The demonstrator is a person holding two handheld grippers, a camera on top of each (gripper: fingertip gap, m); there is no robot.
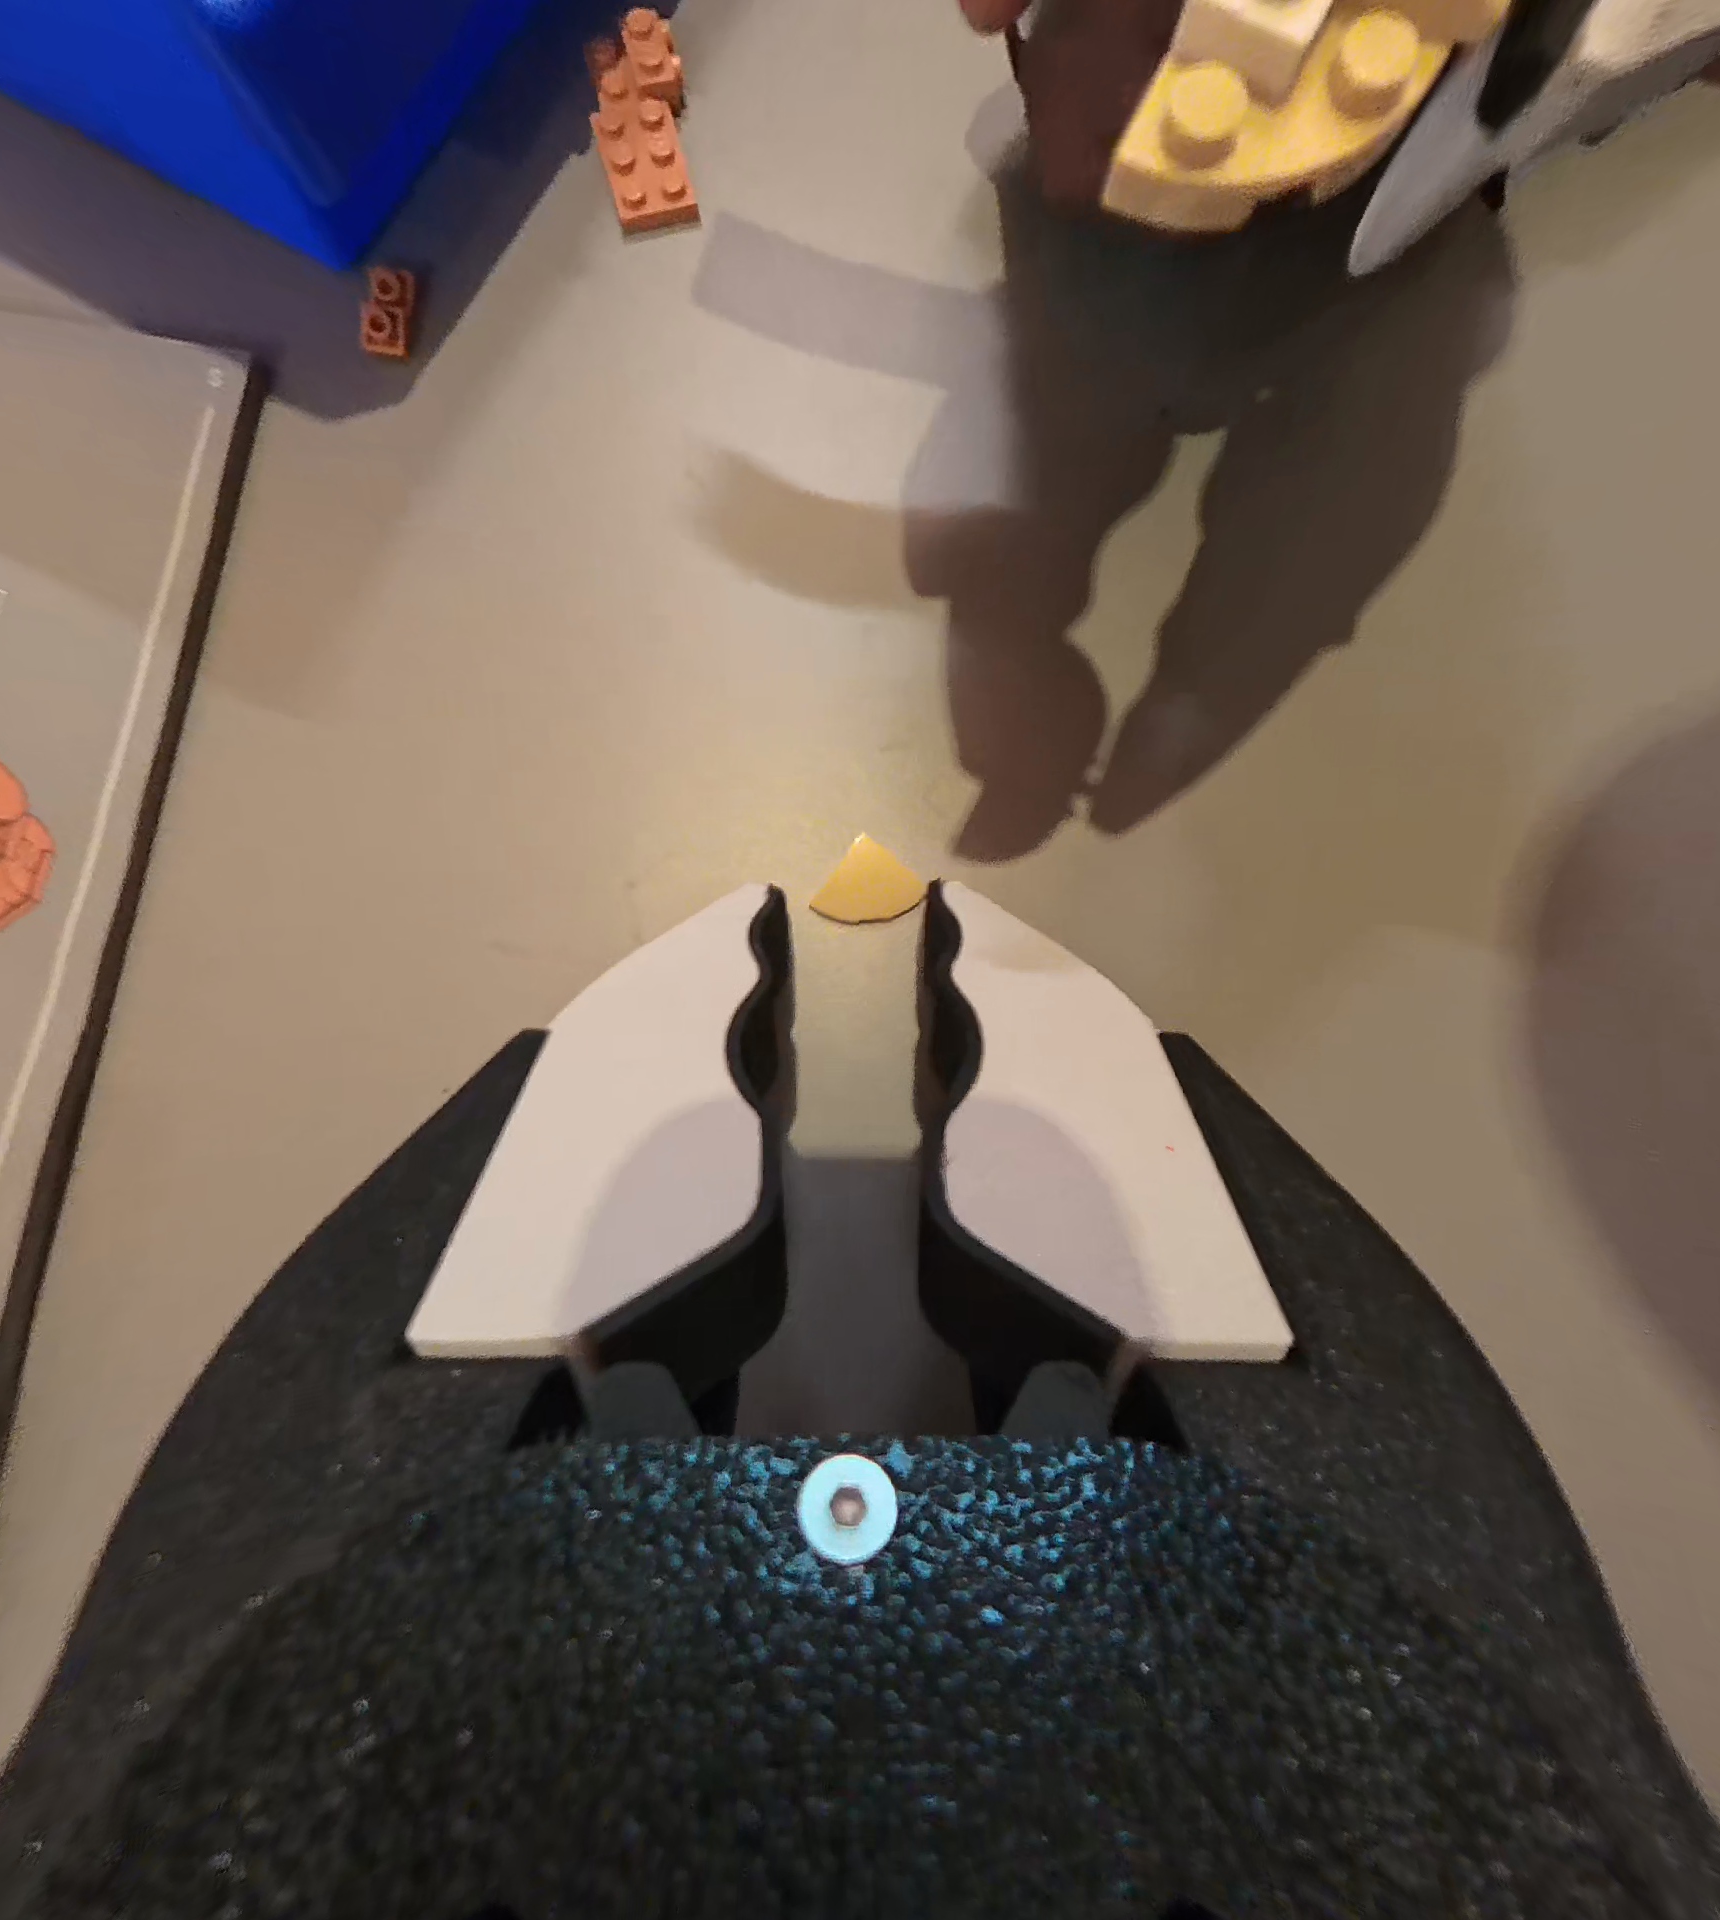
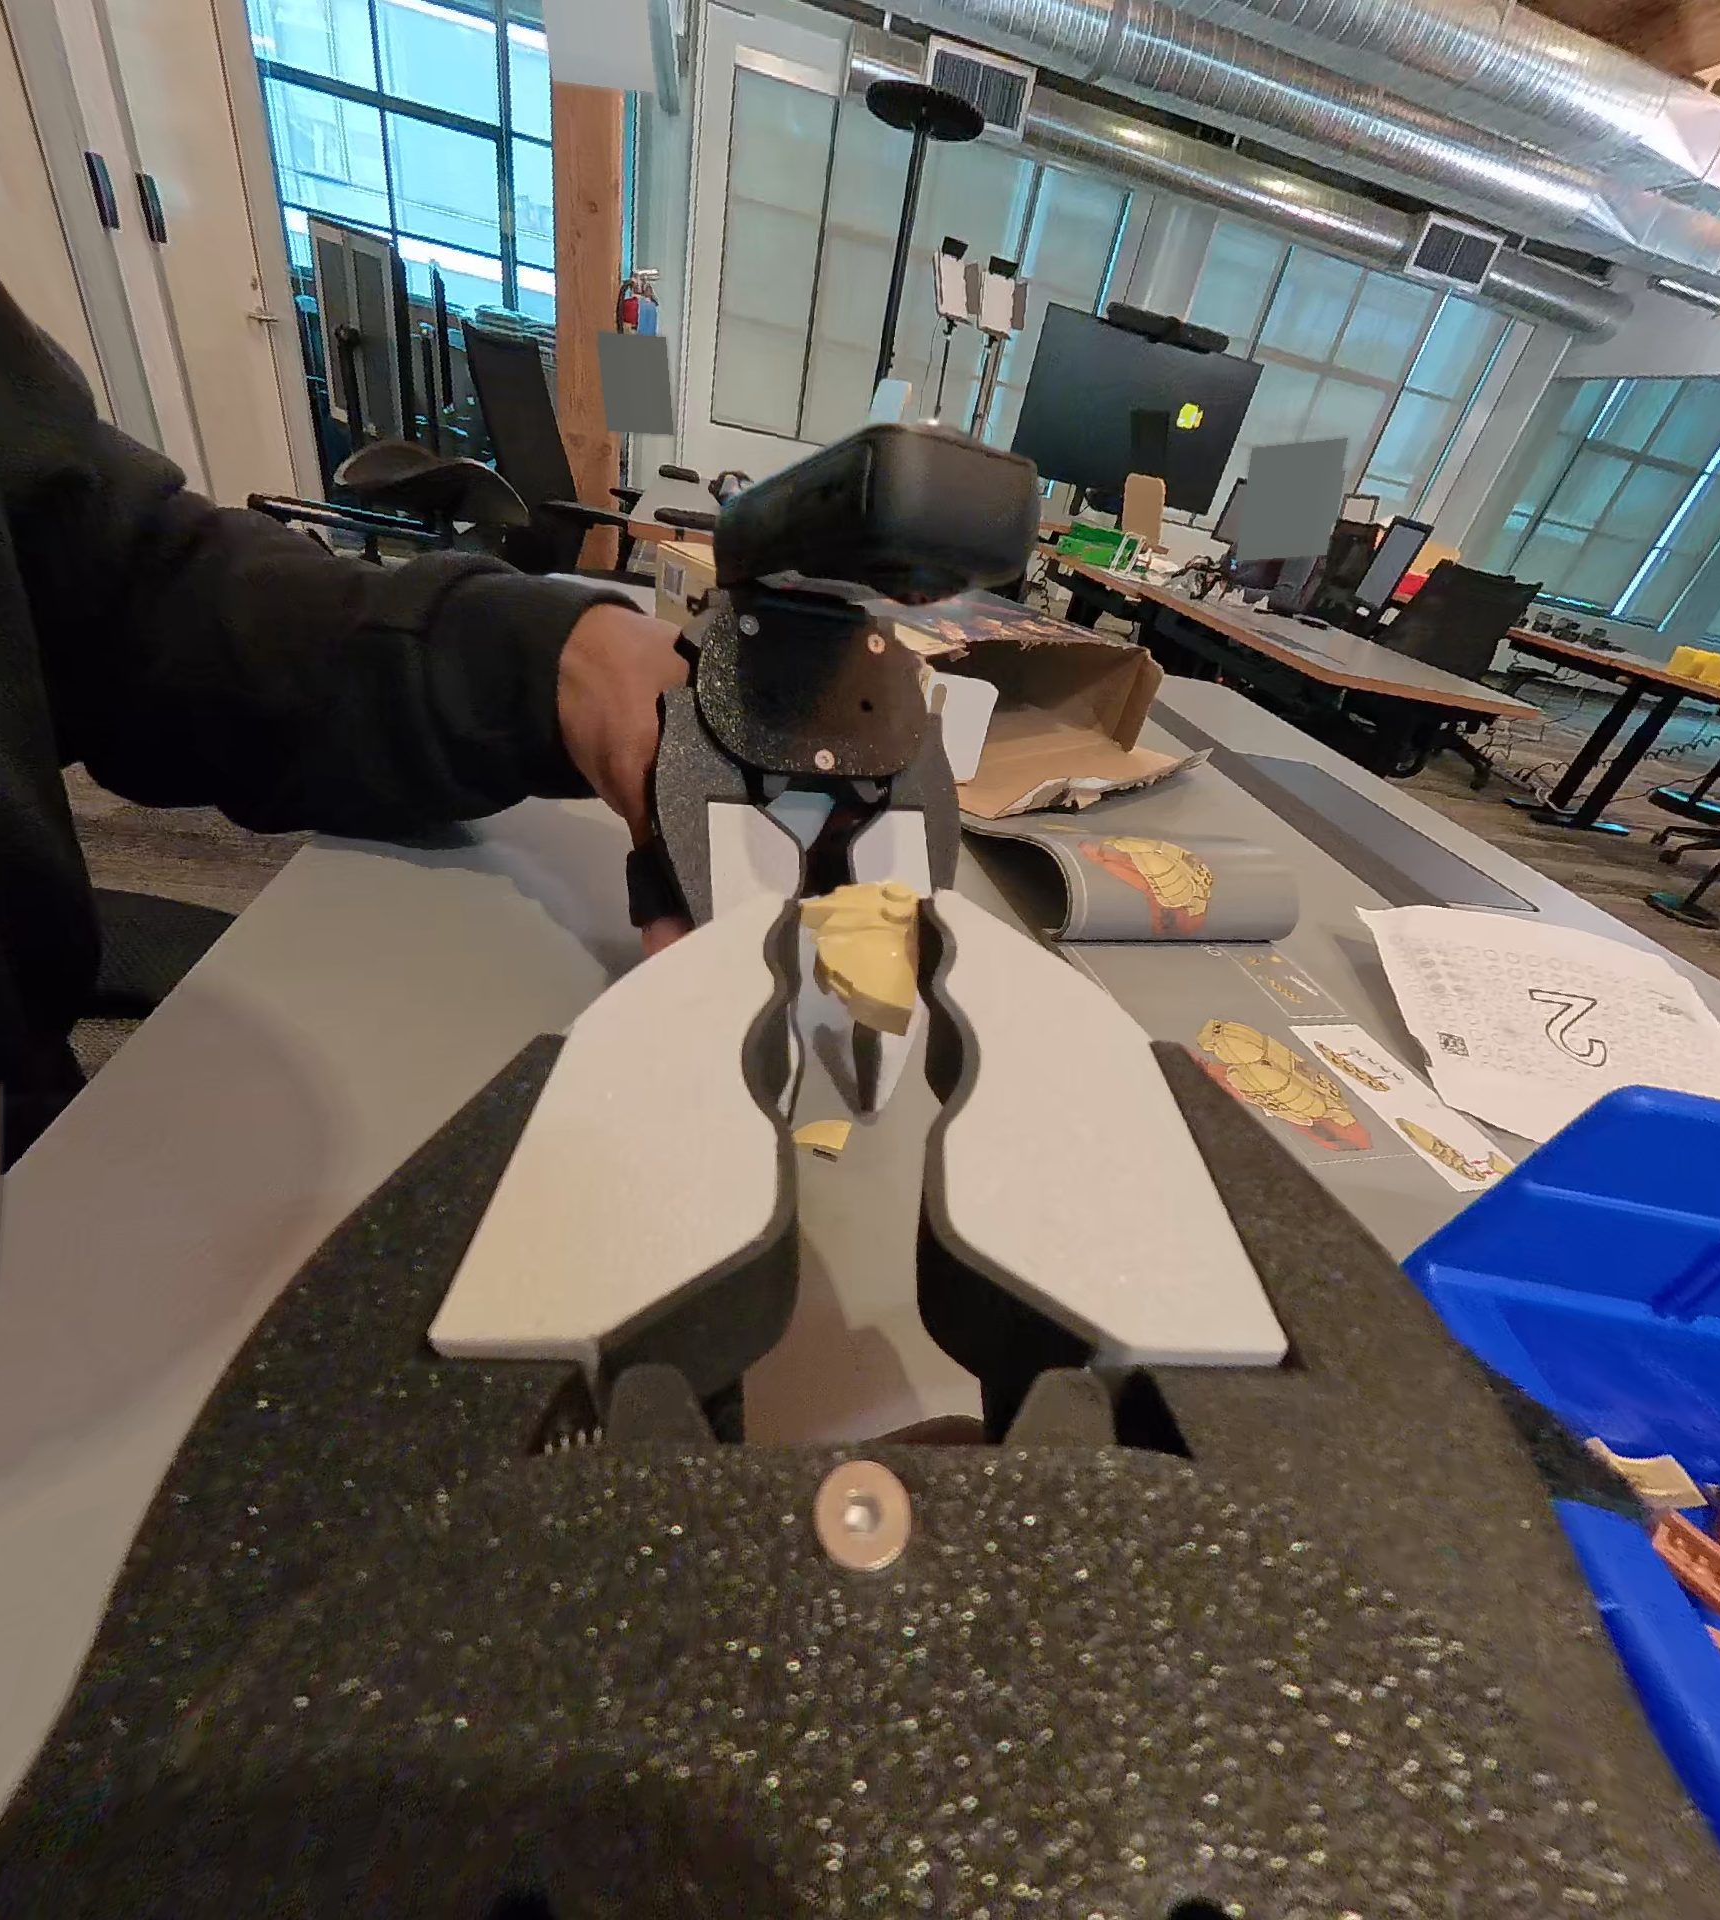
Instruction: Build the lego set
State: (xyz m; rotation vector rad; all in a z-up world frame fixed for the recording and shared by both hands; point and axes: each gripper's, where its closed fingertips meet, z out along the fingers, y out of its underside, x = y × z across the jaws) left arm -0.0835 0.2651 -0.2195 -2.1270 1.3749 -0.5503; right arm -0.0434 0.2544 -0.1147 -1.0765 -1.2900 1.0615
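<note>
Though print shows on several papers, none of it is transcribed. An instruction booklet (image 2: 1178, 883) lies open well beyond the right jaws and carries coloured pictures of the model. A white printed sheet (image 2: 1542, 1008) beside it bears a code square and one large hand-drawn mark. No brand marking is legible on either tool.

Right gripper (image 2: 861, 935): jaws clenched on a tan lego assembly (image 2: 866, 961), which sits between the fingertips, studs showing, raised clear of the grey table (image 1: 523, 675).

Left gripper (image 1: 856, 904): jaws released, with a narrow gap between them and nothing in it. It points steeply down at the table, held by a hand (image 2: 617, 717) in a dark sleeve. A small tan quarter-round tile (image 1: 864, 883) lies flat on the table just past the fingertips, in line with the gap. Contact with the tips cannot be judged.

Other items: a blue bin (image 2: 1614, 1299) stands to the right of the right jaws and holds brown pieces. In the left wrist view, orange-brown bricks (image 1: 643, 135) and one small brown piece (image 1: 388, 312) lie far ahead and left of the left jaws, beside that bin. A torn cardboard box (image 2: 1053, 707) rests beyond the booklet.
</note>
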